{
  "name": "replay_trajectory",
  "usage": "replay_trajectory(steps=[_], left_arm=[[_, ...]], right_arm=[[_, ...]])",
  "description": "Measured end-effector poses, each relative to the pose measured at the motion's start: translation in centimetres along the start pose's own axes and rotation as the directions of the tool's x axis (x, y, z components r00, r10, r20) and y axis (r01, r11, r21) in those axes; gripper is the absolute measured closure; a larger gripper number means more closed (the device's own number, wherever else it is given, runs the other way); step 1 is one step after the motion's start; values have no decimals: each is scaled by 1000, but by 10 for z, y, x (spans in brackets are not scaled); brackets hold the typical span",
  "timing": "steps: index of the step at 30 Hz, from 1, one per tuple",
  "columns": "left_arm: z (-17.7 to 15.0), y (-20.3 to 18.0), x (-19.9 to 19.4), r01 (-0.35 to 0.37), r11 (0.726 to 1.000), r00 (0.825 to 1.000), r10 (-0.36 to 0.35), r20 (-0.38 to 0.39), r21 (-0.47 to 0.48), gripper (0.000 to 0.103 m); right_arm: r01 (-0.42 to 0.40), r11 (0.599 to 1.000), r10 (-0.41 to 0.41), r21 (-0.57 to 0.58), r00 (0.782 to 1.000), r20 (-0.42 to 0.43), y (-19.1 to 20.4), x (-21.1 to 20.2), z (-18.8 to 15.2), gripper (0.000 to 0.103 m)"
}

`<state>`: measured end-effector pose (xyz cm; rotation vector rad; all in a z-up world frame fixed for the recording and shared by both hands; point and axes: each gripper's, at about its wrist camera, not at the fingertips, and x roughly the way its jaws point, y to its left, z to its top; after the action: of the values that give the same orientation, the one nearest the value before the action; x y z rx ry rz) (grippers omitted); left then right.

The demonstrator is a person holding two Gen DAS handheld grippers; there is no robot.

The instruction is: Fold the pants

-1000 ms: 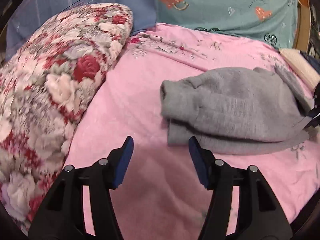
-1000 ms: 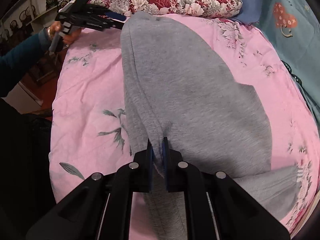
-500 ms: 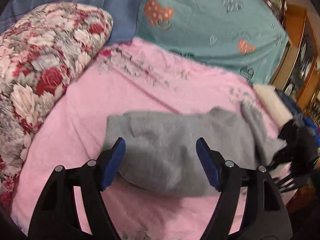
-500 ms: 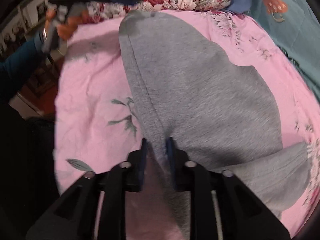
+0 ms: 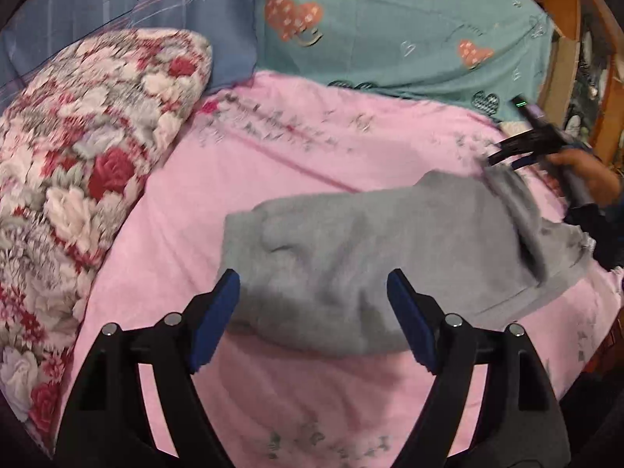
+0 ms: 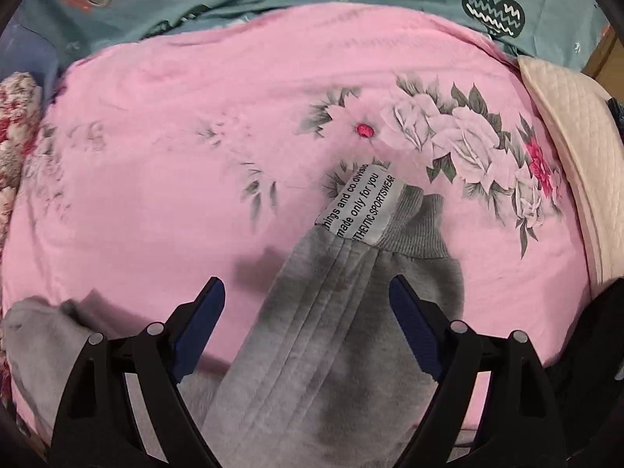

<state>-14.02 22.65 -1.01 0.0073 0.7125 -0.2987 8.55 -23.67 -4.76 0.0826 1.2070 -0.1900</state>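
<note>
Pants (image 5: 351,245), grey, lying folded on the pink bedsheet (image 5: 296,148); the near folded edge runs between and just ahead of the fingertips of the left gripper (image 5: 314,292), whose jaws stand wide and hold nothing. Bare sheet lies to the left of those jaws as far as the floral pillow (image 5: 89,163), and beyond the garment up to the teal cover (image 5: 390,31). The right gripper (image 6: 308,296), jaws likewise wide and empty, straddles the ribbed cuff end (image 6: 413,226) and its white label (image 6: 362,206), which lie ahead of its fingertips; open sheet extends forward and to both sides.
</note>
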Motion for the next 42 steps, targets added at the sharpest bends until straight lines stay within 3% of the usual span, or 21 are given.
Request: replay_trajectory(steps=[3, 5, 7, 8, 9, 10, 13, 14, 17, 20, 22, 23, 25, 29, 31, 32, 33, 34, 36, 38, 42], left_arm=[[4, -17, 5, 35, 998, 999, -35, 9, 46, 19], [5, -25, 16, 38, 997, 999, -37, -11, 66, 19], [4, -29, 31, 32, 997, 998, -28, -48, 75, 19], [2, -29, 41, 20, 997, 997, -14, -77, 78, 19], [-1, -27, 50, 5, 997, 994, 4, -107, 78, 19], [-3, -25, 59, -6, 997, 991, 17, -135, 76, 19], [-9, -19, 69, 3, 997, 987, 9, -158, 77, 19], [-9, -19, 68, 8, 997, 987, 4, -158, 77, 19], [-7, -14, 65, 33, 998, 985, -23, -171, 57, 19], [-4, -9, 65, 54, 998, 982, -47, -182, 36, 19], [-3, -8, 66, 57, 998, 982, -50, -185, 34, 19], [-3, -8, 67, 60, 998, 981, -53, -186, 32, 19], [-2, -7, 68, 60, 998, 980, -53, -192, 27, 19], [2, -8, 75, 40, 998, 975, -30, -219, 40, 19], [2, -8, 75, 28, 999, 974, -17, -225, 44, 19], [2, -8, 75, 19, 999, 973, -9, -229, 40, 20], [3, -6, 75, 14, 999, 973, -7, -231, 31, 23], [3, -4, 74, 10, 1000, 973, -4, -231, 21, 25], [5, 2, 73, -2, 1000, 972, 1, -235, -5, 35], [6, 8, 72, -10, 999, 971, 1, -239, -36, 42], [5, 5, 74, -48, 998, 970, 40, -239, -29, 43]], right_arm=[[121, 992, -120, -30, 993, 18, 13, 17, 5, 17], [129, 991, -129, -31, 991, 28, 13, 20, 4, 33], [126, 992, -125, -16, 991, 47, 2, 19, -1, 64], [102, 994, -100, -25, 993, 63, -5, 15, -4, 72], [48, 999, -46, -25, 997, 68, -14, 10, -7, 96], [17, 1000, -16, -11, 998, 65, -22, 3, -9, 95], [-108, 993, 99, 49, 982, 161, -57, -37, -22, 95], [-188, 979, 168, 79, 962, 214, -74, -57, -31, 95], [-392, 910, 320, 132, 870, 375, -130, -115, -67, 95], [-522, 834, 378, 180, 777, 504, -191, -154, -121, 95], [-597, 767, 398, 235, 730, 556, -230, -157, -169, 95], [-620, 743, 406, 253, 718, 566, -243, -153, -188, 95], [-635, 708, 409, 309, 726, 553, -262, -136, -233, 95], [-581, 707, 393, 403, 796, 460, -264, -90, -280, 95], [-581, 697, 404, 421, 802, 439, -265, -82, -289, 87], [-583, 687, 408, 433, 803, 434, -268, -83, -294, 81], [-584, 677, 402, 448, 803, 440, -273, -86, -297, 58], [-576, 673, 377, 465, 807, 454, -280, -93, -300, 43], [-550, 697, 330, 460, 816, 474, -295, -101, -303, 42], [-560, 674, 353, 482, 817, 455, -303, -93, -301, 40], [-550, 661, 390, 511, 833, 392, -304, -61, -289, 40]])
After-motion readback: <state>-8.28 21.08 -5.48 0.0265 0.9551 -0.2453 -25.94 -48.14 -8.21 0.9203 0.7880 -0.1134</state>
